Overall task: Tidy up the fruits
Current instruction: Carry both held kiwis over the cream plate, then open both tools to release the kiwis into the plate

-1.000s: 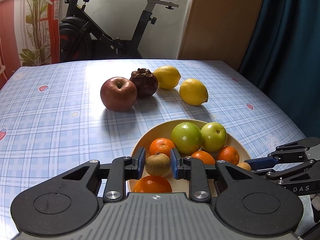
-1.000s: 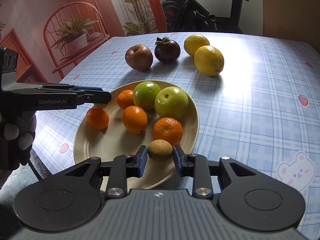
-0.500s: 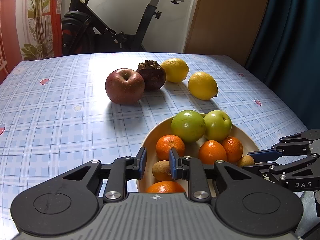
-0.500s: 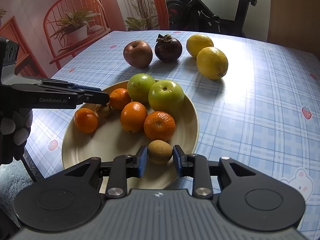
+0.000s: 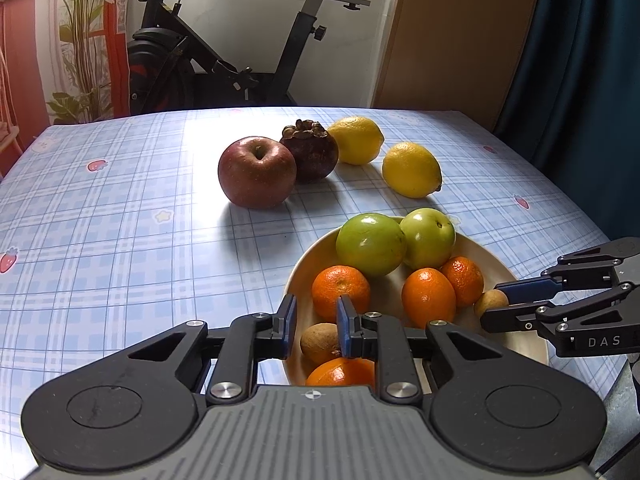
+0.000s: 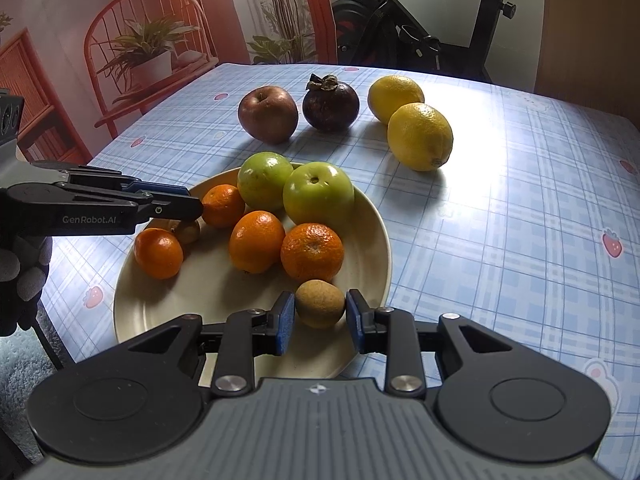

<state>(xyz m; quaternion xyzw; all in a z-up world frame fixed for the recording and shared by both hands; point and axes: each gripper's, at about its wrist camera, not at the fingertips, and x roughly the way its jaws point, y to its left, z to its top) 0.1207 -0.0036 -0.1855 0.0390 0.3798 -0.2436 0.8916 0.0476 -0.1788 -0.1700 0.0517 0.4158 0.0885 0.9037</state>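
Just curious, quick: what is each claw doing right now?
Left gripper: closed, holding nothing.
Right gripper: closed on a small brown fruit.

And it's out! The small brown fruit that sat pinched in the left gripper a second ago now lies on the plate, low centre of the left view, below the tips. The jaws have drawn in on nothing, and the plate has slid towards lower right.
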